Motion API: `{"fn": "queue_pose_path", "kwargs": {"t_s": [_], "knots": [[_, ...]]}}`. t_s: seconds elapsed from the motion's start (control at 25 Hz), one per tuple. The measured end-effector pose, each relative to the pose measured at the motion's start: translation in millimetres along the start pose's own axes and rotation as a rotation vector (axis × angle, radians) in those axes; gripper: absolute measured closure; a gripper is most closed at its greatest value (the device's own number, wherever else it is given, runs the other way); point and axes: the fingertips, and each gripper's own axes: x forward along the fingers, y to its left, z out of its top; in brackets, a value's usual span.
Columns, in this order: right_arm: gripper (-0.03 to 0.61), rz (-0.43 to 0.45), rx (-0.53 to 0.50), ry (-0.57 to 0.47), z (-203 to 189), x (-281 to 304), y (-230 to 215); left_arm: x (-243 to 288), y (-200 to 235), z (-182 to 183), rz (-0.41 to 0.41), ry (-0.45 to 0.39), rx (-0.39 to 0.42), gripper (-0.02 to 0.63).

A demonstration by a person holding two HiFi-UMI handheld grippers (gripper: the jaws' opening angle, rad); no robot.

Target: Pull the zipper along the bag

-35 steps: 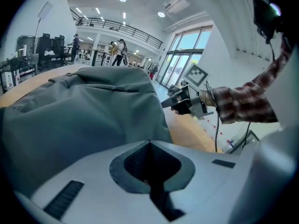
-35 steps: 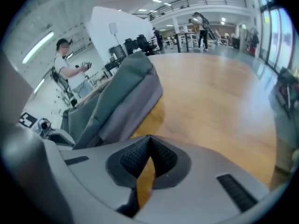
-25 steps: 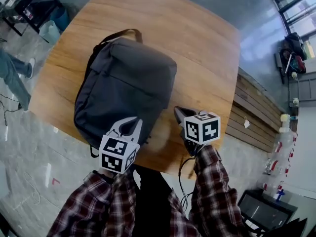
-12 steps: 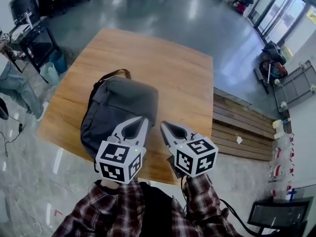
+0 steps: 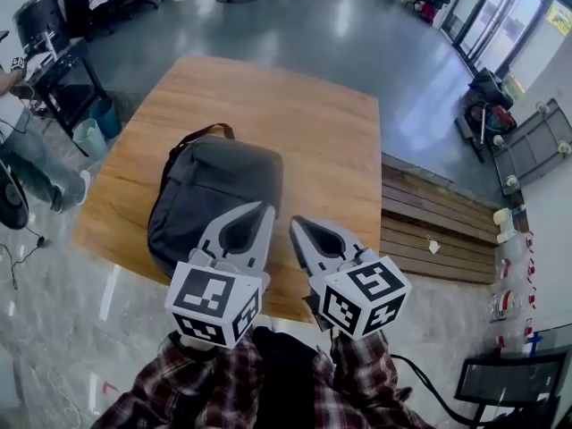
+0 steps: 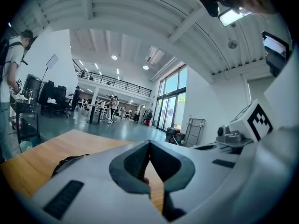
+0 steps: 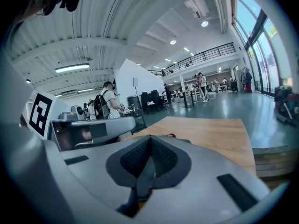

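I record a wooden table (image 5: pixel 313 132) on a polished grey floor (image 5: pixel 357 25). A slatted wooden bench (image 5: pixel 438 222) stands just beside the table's right edge. To my left are a pale blue bin (image 5: pixel 89 137) and a person in jeans (image 5: pixel 31 164). Glass doors (image 5: pixel 500 12) are at the far right.

The head view looks steeply down on the light wooden counter (image 5: pixel 313 132). The left gripper view and right gripper view (both set low) look level across it.

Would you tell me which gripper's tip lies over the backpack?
The left gripper: its tip overlaps the backpack in the head view; the right gripper is over bare table.
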Motion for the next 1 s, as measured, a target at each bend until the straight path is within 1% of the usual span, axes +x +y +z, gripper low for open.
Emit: {"fn": "queue_pose_path", "kwargs": {"t_s": [0.44, 1.0], "knots": [[0.572, 0.012, -0.006, 0.000, -2.3, -2.9, 9.4, -6.2, 2.0, -11.9, 0.011, 0.019, -0.015, 0.603], [0.572, 0.009, -0.026, 0.017, -0.4, 1.3, 9.8, 0.5, 4.3, -11.8, 0.003, 0.033, -0.009, 0.603]]}}
